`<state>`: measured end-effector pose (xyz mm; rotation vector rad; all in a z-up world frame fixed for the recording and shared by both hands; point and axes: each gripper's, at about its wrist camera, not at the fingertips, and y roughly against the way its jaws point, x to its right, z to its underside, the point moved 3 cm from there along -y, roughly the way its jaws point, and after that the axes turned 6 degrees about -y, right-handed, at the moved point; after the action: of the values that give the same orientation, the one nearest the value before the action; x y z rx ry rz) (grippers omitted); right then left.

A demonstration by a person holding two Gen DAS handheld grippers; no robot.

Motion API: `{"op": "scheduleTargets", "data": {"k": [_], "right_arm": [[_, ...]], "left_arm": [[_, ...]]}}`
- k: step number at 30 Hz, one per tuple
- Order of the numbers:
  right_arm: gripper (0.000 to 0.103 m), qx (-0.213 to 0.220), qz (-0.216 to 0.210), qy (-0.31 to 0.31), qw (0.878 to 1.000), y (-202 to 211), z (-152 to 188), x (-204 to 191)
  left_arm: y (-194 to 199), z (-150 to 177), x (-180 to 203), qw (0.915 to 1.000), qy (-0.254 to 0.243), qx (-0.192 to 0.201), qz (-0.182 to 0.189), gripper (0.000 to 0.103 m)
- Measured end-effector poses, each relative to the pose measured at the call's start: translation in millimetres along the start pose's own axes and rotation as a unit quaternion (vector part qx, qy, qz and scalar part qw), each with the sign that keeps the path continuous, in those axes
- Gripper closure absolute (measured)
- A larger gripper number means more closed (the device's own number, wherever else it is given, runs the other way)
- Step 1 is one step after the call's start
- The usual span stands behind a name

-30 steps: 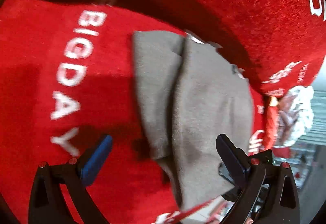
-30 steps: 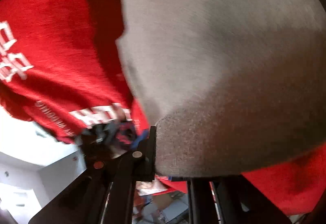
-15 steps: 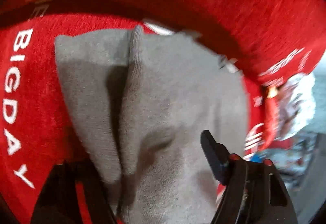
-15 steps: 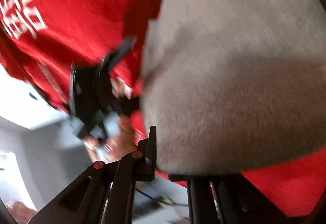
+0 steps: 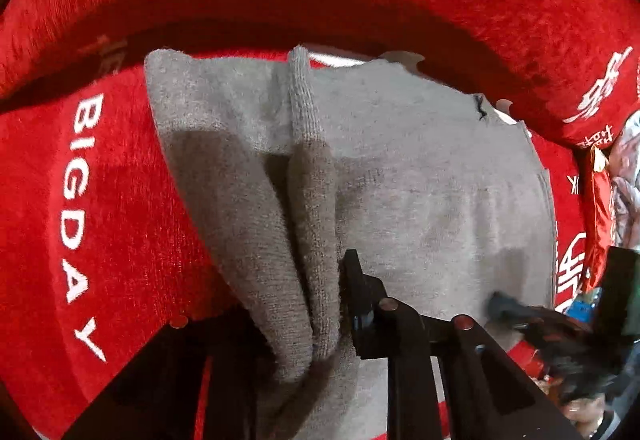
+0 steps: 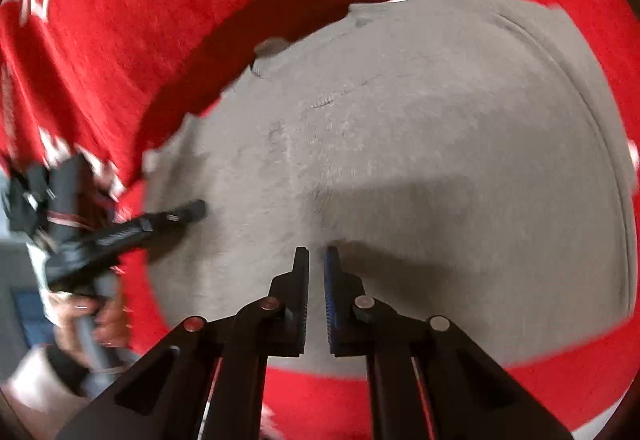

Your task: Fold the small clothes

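A small grey knitted garment lies on a red cloth printed with white letters. My left gripper points down at the garment's left part. Its jaws are closing, with a bunched fold of the grey knit pinched between them. One dark finger shows and the other is hidden behind the fold. In the right wrist view the garment spreads flat under my right gripper, which hovers just above it, shut, with nothing between its pads. The left gripper shows at the garment's left edge.
The red cloth rises in a thick shadowed roll behind the garment. Crumpled silvery and red clutter sits past the cloth's right edge. A person's hand holds the left gripper's handle. The right gripper shows dark at the garment's lower right corner.
The left gripper moved onto the garment and closed from wide open onto a fold. The right gripper let go of the garment's edge, rose and rolled, and now hangs empty.
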<state>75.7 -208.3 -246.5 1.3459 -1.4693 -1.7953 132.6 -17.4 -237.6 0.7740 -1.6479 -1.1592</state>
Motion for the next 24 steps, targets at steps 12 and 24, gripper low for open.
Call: {"op": "scheduleTargets", "data": {"k": [12,24], "right_arm": [[0.099,-0.015,-0.071,-0.041,0.997,5,-4,32],[0.096,0.029,-0.192,-0.183,0.964,41,-18,135]], "left_arm": [[69,-36,140,0.9912,-0.092,0.087,0.038,0.088],[-43,-49,281,0.9814,-0.191,0.012,0.011,0.087]]}}
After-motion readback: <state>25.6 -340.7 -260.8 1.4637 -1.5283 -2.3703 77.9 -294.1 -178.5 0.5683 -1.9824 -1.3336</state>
